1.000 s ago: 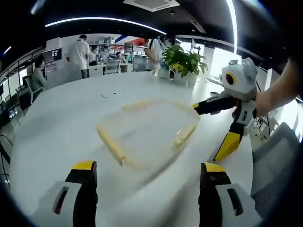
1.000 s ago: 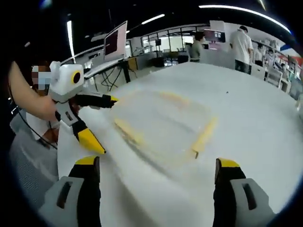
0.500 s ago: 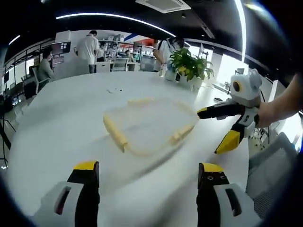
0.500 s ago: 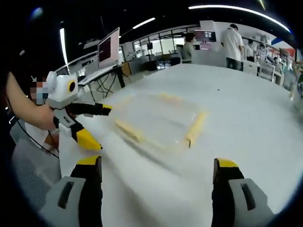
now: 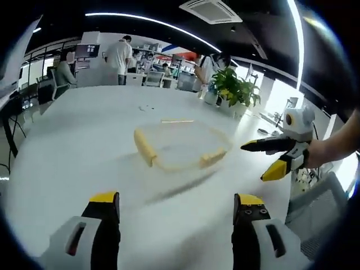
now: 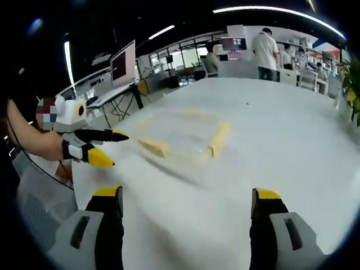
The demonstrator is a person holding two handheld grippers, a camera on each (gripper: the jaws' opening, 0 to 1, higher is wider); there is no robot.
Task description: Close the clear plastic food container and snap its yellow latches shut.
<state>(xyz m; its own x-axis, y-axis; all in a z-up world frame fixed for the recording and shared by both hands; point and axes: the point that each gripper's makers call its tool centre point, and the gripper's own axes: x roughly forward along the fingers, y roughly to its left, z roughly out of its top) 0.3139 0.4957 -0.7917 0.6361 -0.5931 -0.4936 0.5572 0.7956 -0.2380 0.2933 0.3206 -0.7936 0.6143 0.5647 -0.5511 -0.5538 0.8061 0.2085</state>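
Item one, nearest you in the left gripper view: your left gripper (image 5: 175, 205), jaws rising at 6 o'clock, spread wide with bare white table (image 5: 67, 146) between them, grasping nothing. Item two, nearest in the right gripper view: your right gripper (image 6: 187, 199), likewise at 6 o'clock, jaws parted and empty above the same table. Item three, the clear plastic food container (image 5: 181, 145): it lies flat on the table just above centre in the left gripper view, well apart from both grippers, touched by neither; its outline is blurred, so you cannot tell whether the lid sits fully down. Its yellow latches (image 5: 145, 147) show along the edges, one long bar at 9 o'clock of the container, a shorter one at 4 o'clock, a thin pale one at 12 o'clock; whether any is snapped shut cannot be told. In the right gripper view the container sits just left of and above centre, with yellow bars at its 3 and 7 o'clock edges. Item four: your right gripper also appears at 3 o'clock of the left gripper view, held by your hand (image 5: 316, 155), yellow-tipped jaws apart and pointing toward the container. Item five, far field at 12 to 1 o'clock: a potted plant (image 5: 233, 90) at the table's far edge, with people (image 5: 121, 57) standing among desks beyond.
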